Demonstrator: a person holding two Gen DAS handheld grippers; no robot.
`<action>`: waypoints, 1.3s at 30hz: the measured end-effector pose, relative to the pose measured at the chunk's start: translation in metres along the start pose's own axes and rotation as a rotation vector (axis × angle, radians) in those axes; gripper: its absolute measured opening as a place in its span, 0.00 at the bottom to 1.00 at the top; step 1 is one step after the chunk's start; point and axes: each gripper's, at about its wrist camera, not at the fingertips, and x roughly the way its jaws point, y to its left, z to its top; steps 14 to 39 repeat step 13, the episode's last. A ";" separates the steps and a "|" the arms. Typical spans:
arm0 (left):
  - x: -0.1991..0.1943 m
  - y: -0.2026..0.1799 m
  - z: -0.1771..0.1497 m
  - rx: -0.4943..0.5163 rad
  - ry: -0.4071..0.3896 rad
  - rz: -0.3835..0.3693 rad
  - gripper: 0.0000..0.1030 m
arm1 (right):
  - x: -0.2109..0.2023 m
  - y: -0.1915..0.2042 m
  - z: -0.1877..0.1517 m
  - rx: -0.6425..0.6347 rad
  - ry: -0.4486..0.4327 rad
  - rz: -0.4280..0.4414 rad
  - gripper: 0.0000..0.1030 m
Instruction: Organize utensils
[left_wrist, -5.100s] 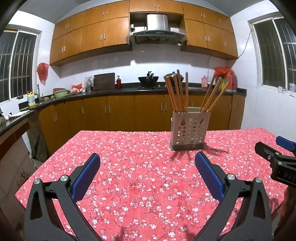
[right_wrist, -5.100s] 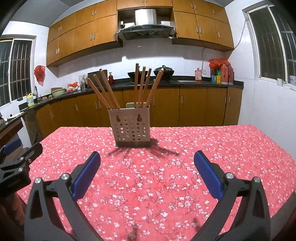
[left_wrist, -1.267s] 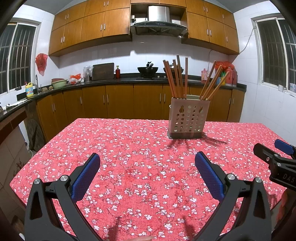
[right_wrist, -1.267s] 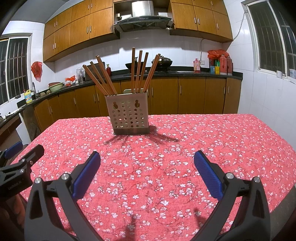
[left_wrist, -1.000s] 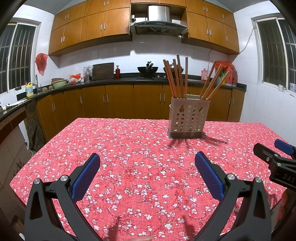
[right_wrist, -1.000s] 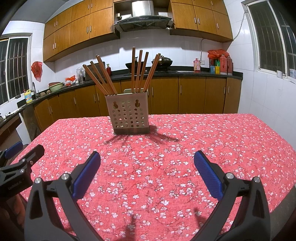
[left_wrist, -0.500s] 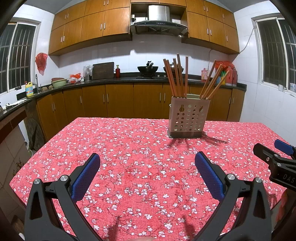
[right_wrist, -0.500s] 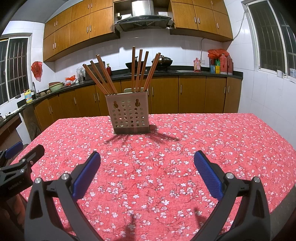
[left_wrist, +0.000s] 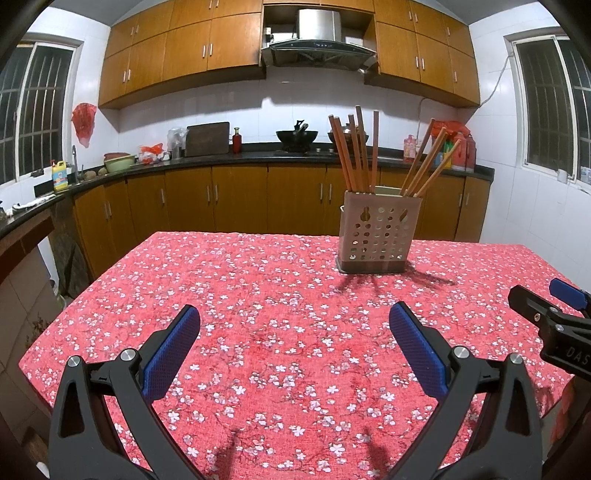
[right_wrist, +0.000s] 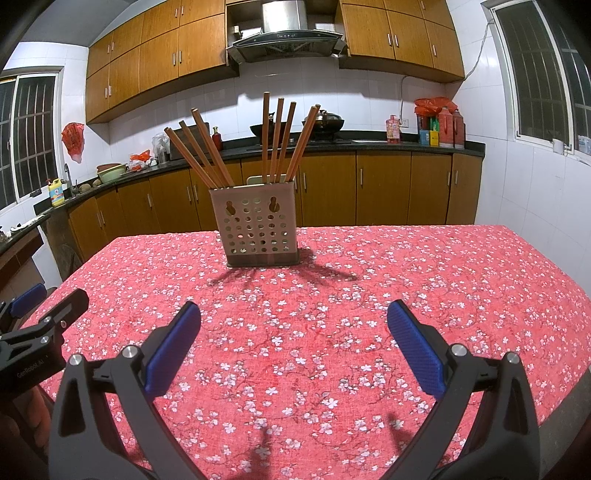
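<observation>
Hovering wide open and empty over the red floral tabletop (left_wrist: 258, 295), the left tool (left_wrist: 295, 334) and right tool (right_wrist: 293, 332) face thin wooden chopsticks (right_wrist: 275, 138), light, stiff, probably slippery, best pinched mid-shaft, upright in a perforated beige holder (right_wrist: 256, 230).

Little lettering can be read. In the right wrist view, the left gripper (right_wrist: 37, 306) at the left edge carries small white lettering on its black body that looks like "GenRobot.AI". In the left wrist view, the right gripper (left_wrist: 550, 295) at the right edge shows white letters "DAS", cut off by the frame.
</observation>
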 end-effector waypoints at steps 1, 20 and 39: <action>0.000 0.000 0.000 0.000 -0.001 0.002 0.98 | 0.000 0.000 0.000 0.000 0.000 0.000 0.96; 0.000 0.003 0.004 -0.007 0.006 0.000 0.98 | 0.000 0.000 0.000 0.000 0.002 0.001 0.96; 0.000 0.003 0.004 -0.007 0.006 0.000 0.98 | 0.000 0.000 0.000 0.000 0.002 0.001 0.96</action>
